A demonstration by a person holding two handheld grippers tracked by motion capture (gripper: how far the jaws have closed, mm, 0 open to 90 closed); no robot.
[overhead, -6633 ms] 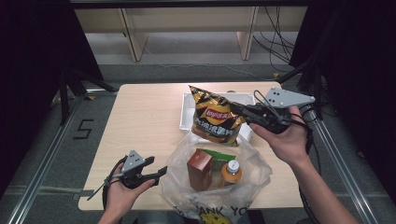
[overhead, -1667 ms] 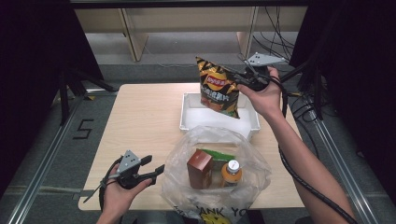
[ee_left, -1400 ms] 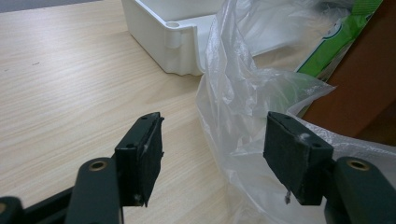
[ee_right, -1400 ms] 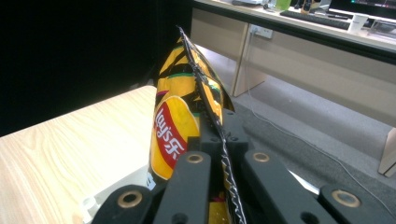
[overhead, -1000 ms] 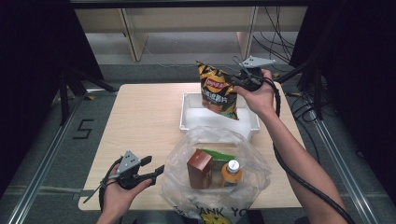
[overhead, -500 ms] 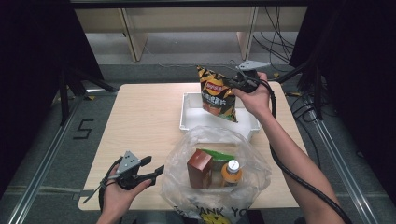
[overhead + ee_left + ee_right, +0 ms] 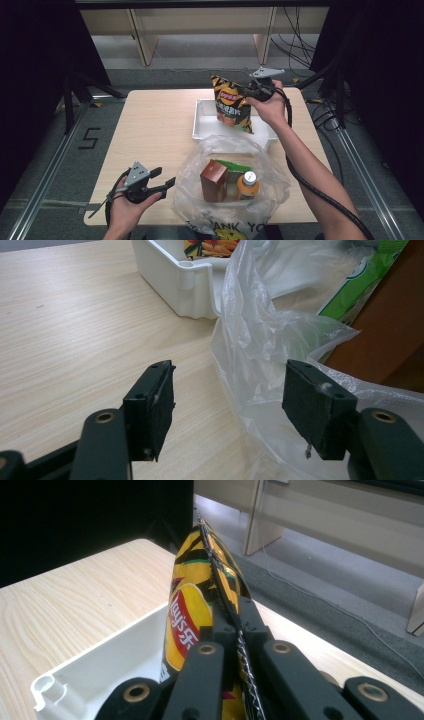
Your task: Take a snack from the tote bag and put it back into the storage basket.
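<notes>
Dark curtains close in both sides of the room, and pale wooden furniture legs stand on the grey floor beyond the far edge of the light wooden tabletop (image 7: 150, 125).

Your right claw (image 7: 243, 90) is clamped on the crimped top seam of the chip bag (image 7: 231, 102); in the right gripper view the two jaws press together on that seam, with the bag (image 7: 192, 610) hanging upright below them. The yellow and black bag hangs over the white tray (image 7: 205, 131), which sits toward the far right part of the tabletop; the bag's lower end is down inside the tray, though whether it touches the tray floor cannot be told. The tray's near wall (image 7: 100, 665) shows just below the bag.

Your left claw (image 7: 167, 182) is held near the front edge, left of centre, with its jaws well apart and nothing between them. In the left gripper view one pad (image 7: 150, 407) sits over bare wood and the other stands right against the clear plastic bag (image 7: 260, 355).

That plastic bag (image 7: 200, 200) lies open at the front edge, just right of your left claw. Inside it stand a brown carton (image 7: 214, 180) and an orange-capped bottle (image 7: 247, 184), with a green packet (image 7: 235, 166) behind them.
</notes>
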